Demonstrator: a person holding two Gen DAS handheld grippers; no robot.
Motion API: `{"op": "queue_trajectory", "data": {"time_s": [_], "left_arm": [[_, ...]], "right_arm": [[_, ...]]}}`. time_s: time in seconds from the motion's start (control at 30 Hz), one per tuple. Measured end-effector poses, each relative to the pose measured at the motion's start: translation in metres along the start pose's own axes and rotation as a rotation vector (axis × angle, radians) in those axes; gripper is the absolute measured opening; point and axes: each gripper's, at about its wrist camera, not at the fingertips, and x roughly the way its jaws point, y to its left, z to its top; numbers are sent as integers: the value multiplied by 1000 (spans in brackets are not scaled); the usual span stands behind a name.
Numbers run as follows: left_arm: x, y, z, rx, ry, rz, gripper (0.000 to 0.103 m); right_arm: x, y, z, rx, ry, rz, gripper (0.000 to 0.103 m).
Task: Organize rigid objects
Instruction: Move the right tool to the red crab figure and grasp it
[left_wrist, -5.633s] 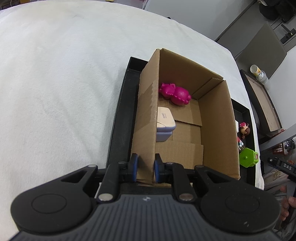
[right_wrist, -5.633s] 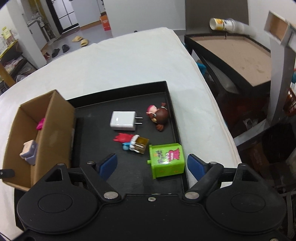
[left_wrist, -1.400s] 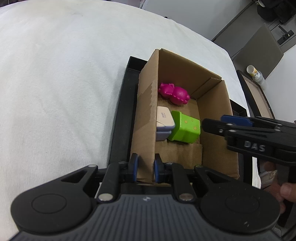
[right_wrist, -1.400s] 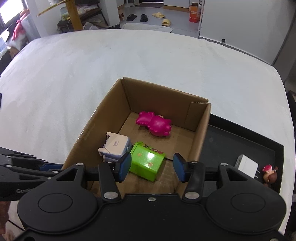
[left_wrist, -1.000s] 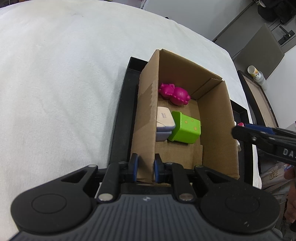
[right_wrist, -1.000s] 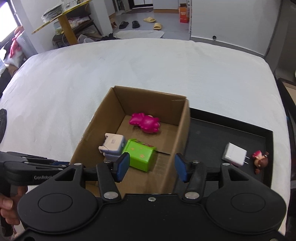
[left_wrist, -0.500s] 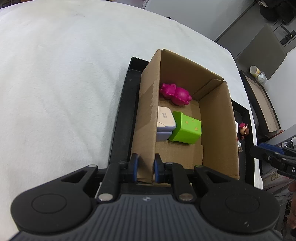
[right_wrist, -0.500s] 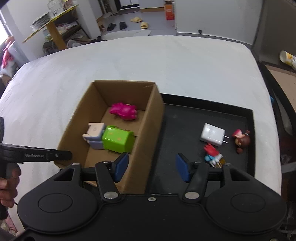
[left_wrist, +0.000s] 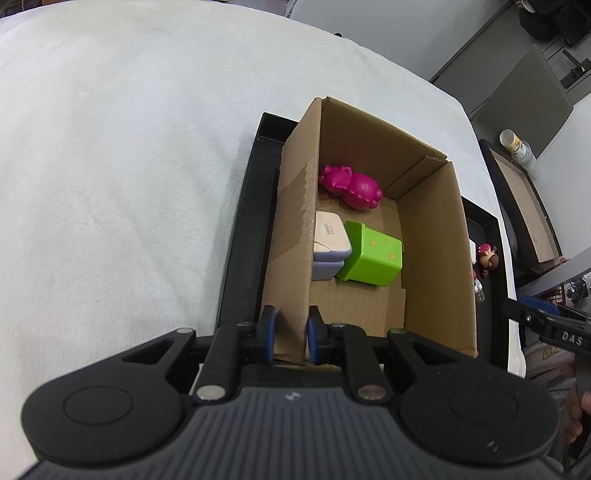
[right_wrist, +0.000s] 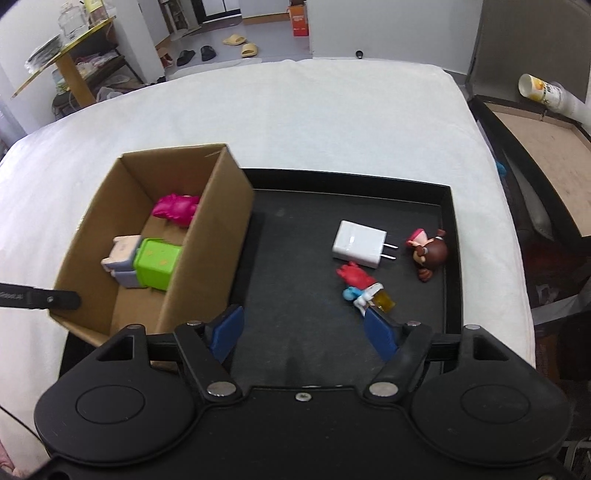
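Observation:
A cardboard box (left_wrist: 432, 258) (right_wrist: 218, 236) stands on the left part of a black tray (right_wrist: 295, 295). Inside lie a pink toy (left_wrist: 351, 182) (right_wrist: 175, 208), a green block (left_wrist: 371, 254) (right_wrist: 157, 264) and a pale lilac-and-cream toy (left_wrist: 328, 247) (right_wrist: 122, 260). My left gripper (left_wrist: 290, 334) is shut on the box's near left wall. My right gripper (right_wrist: 303, 332) hangs over the bare tray with nothing between its fingers, its jaws opening. Ahead of it lie a white charger (right_wrist: 360, 249), a brown-haired figurine (right_wrist: 428, 253) and a red-and-blue figure (right_wrist: 364, 286).
The tray sits on a white padded table (right_wrist: 295, 122) (left_wrist: 110, 184). Right of the table stands a dark cabinet with a brown shelf (right_wrist: 535, 140) and a paper cup (right_wrist: 539, 88). My right gripper's tip (left_wrist: 543, 325) shows at the left wrist view's right edge.
My right gripper moved right, away from over the box to above the open tray, and its jaws widened. The green block stays in the box. The left gripper kept still.

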Motion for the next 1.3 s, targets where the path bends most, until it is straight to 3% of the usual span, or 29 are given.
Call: {"op": "queue_trajectory", "data": {"time_s": [0.4,0.93,1.3], "left_arm": [[2,2,1,-10,5,-1,16],[5,2,1,-11,10,-2,16],[5,2,1,-11,10,-2,16]], "right_arm": [[33,-26,0,-14,6,-35,71],[55,-66,3,88,-14,-61,49],[71,-64,-7,119,27,-10,48]]}}
